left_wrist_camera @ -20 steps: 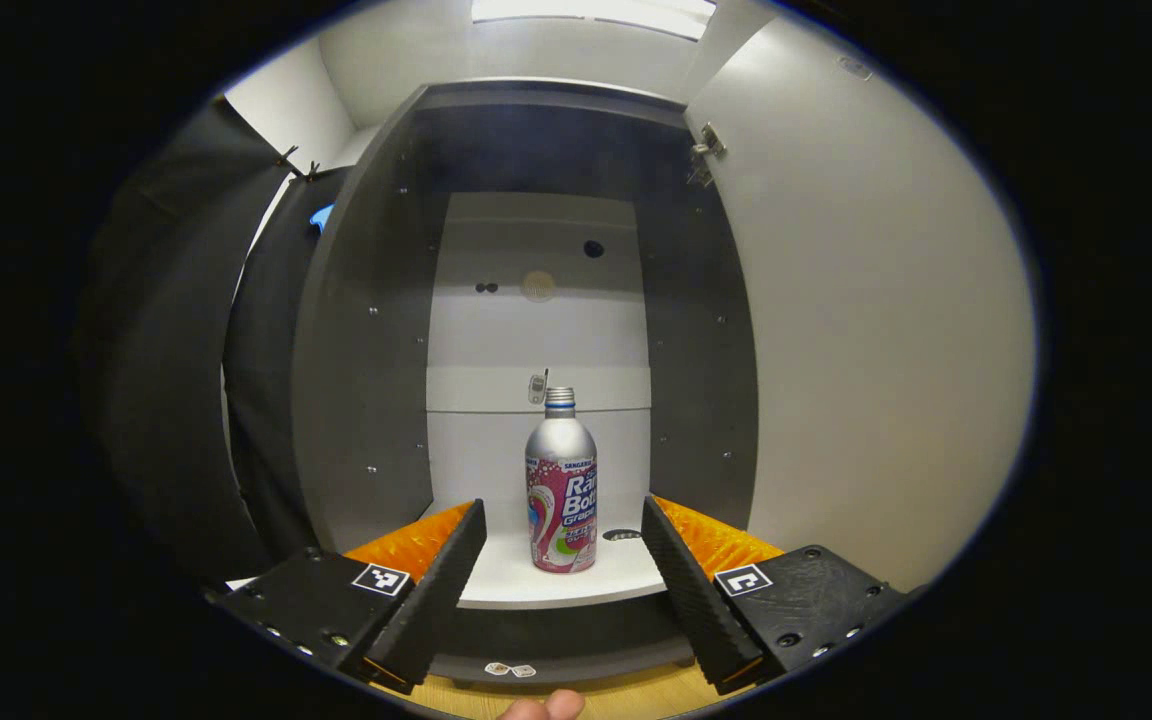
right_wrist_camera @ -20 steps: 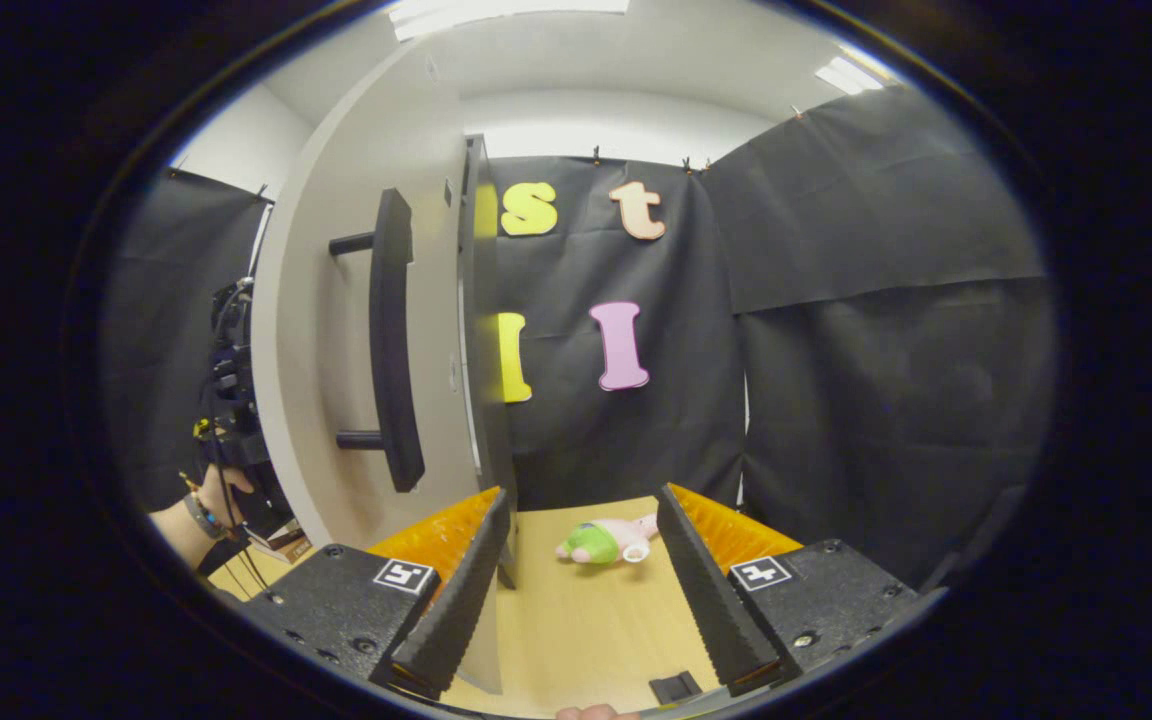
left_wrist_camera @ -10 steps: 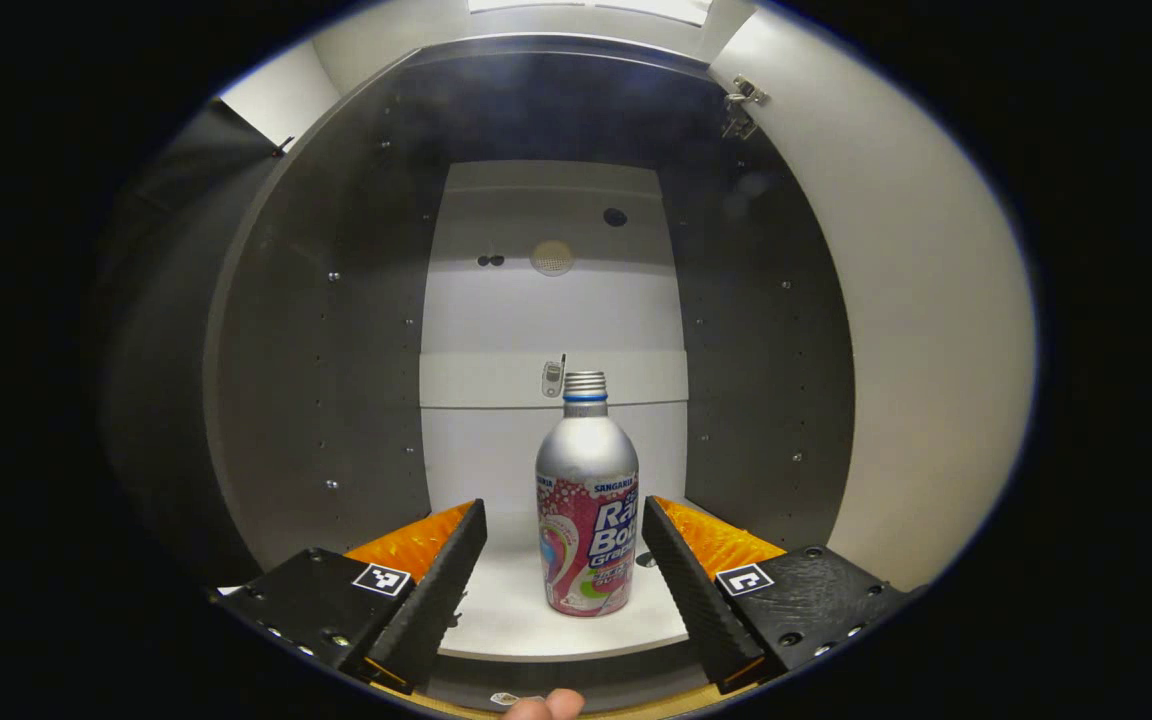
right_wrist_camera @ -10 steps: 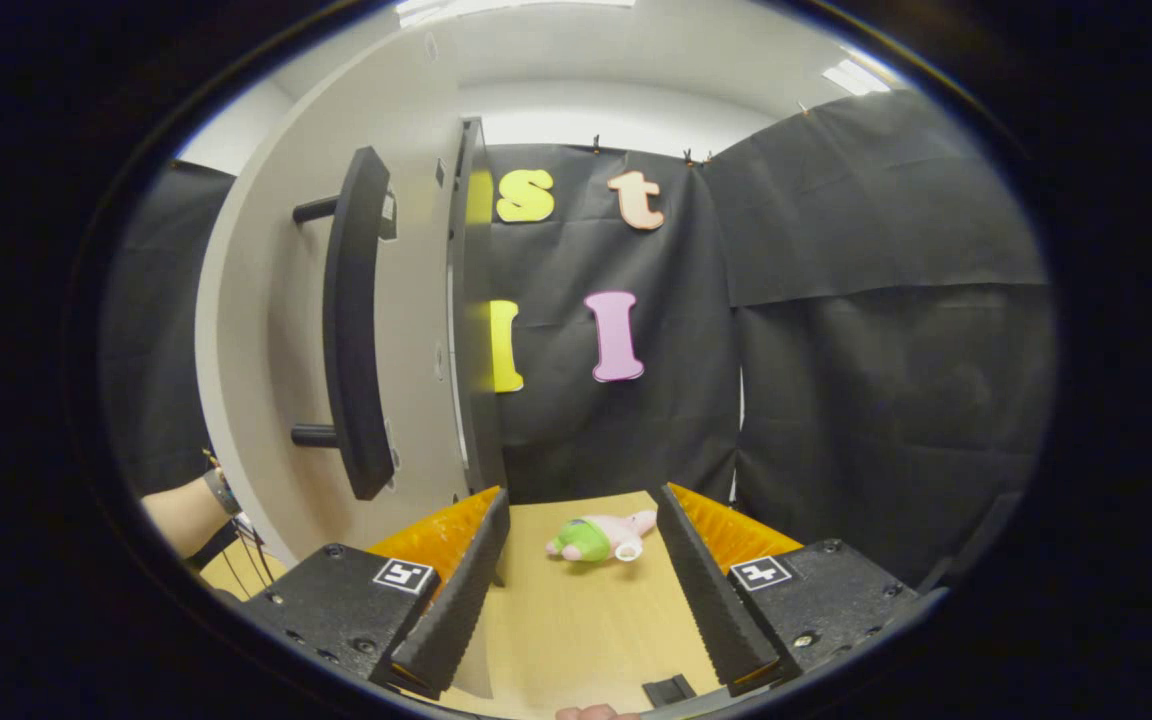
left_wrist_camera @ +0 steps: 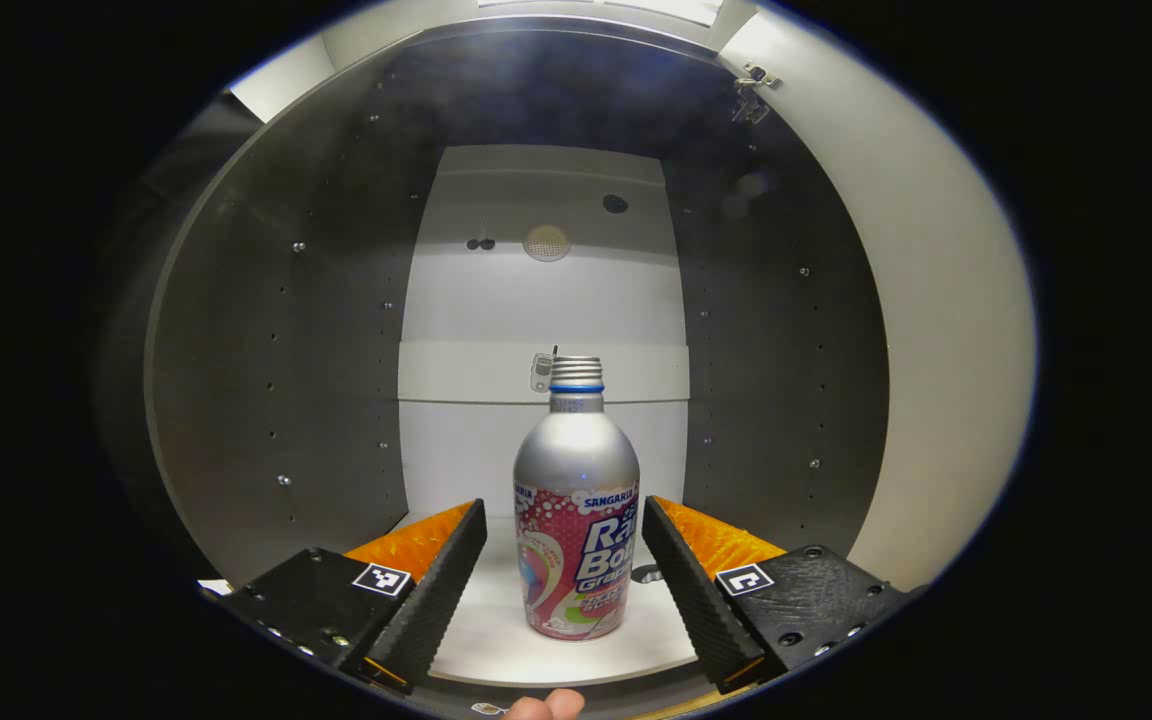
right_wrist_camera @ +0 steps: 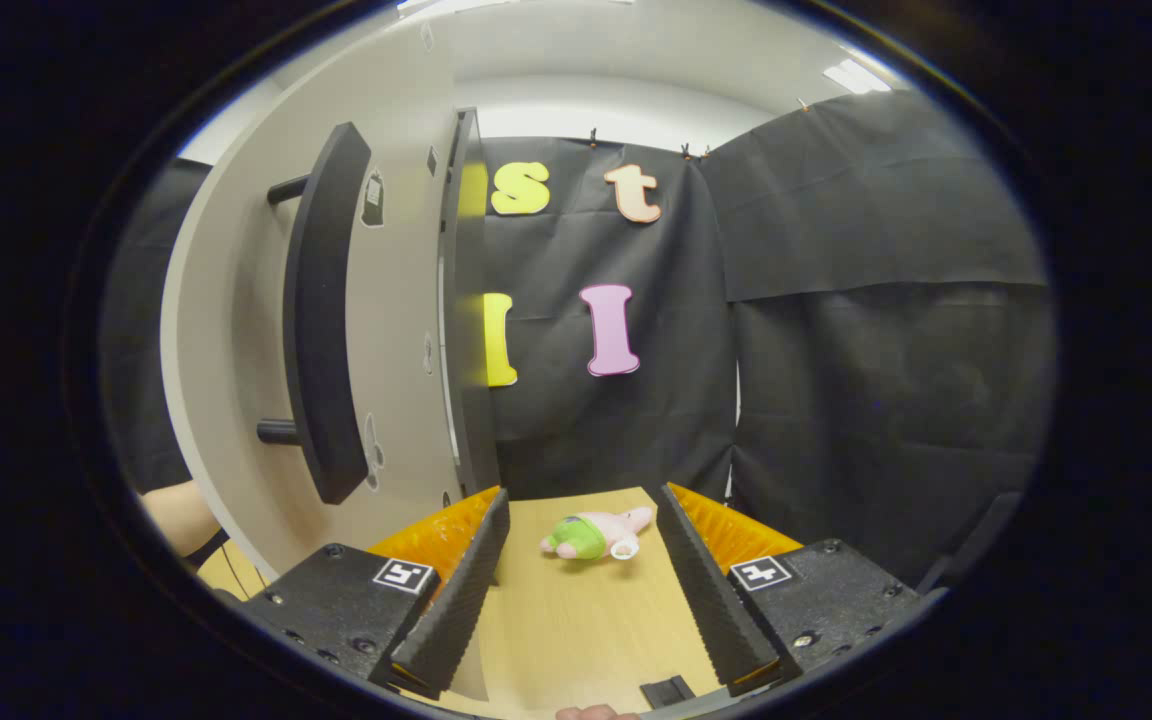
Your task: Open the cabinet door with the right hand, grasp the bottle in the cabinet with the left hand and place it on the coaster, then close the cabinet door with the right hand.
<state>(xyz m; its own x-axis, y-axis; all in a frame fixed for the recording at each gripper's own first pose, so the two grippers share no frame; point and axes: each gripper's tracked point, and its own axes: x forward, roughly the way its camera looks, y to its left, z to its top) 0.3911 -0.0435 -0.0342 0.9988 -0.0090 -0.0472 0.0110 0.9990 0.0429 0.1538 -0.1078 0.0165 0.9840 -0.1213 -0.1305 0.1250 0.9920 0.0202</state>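
Inside the open cabinet (left_wrist_camera: 276, 330), in the left gripper view, the bottle (left_wrist_camera: 576, 510) stands upright on the white shelf (left_wrist_camera: 496, 640), near its front edge. The left hand-held gripper (left_wrist_camera: 564, 575) is spread wide, one finger on each side of the bottle, neither touching it. In the right gripper view, the cabinet door (right_wrist_camera: 396, 300) with its dark handle (right_wrist_camera: 321, 320) stands open at the left. The right hand-held gripper (right_wrist_camera: 581, 590) is open and holds nothing, above the wooden bench (right_wrist_camera: 576, 620), where a small plush toy (right_wrist_camera: 594, 535) lies near the far edge.
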